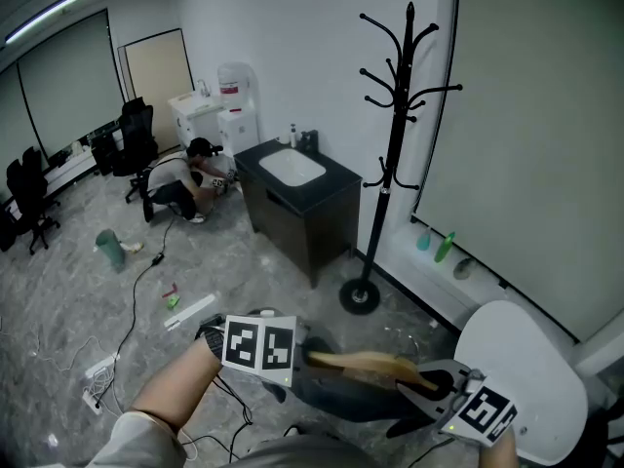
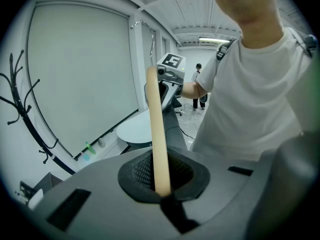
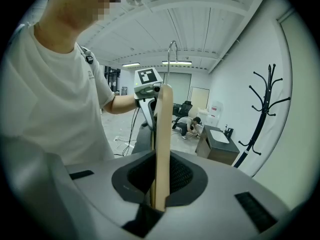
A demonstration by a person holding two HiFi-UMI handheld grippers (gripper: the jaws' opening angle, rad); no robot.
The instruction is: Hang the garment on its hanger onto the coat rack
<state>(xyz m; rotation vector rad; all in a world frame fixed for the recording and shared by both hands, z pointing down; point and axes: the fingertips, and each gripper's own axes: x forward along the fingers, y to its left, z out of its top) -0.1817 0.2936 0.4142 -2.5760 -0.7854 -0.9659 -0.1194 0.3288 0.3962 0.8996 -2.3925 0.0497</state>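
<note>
The left claw (image 2: pixel 161 193) is clamped on one end of the wooden hanger (image 2: pixel 157 139), and the right claw (image 3: pixel 157 204) is clamped on the other end, so the bar is spanned straight from claw to claw. The dark garment (image 1: pixel 341 394) is draped from the bar, between the claws and just below them. The metal hook (image 3: pixel 170 59) is seen rising from the bar about midway between the claws.

The carrying step is judged to be in hand. The hanger is held low, while the coat rack (image 1: pixel 394 154) stands well ahead of both claws and rises above them, with nothing hung on it. A lift and a forward reach are called for next, with the hook brought over one prong.
</note>
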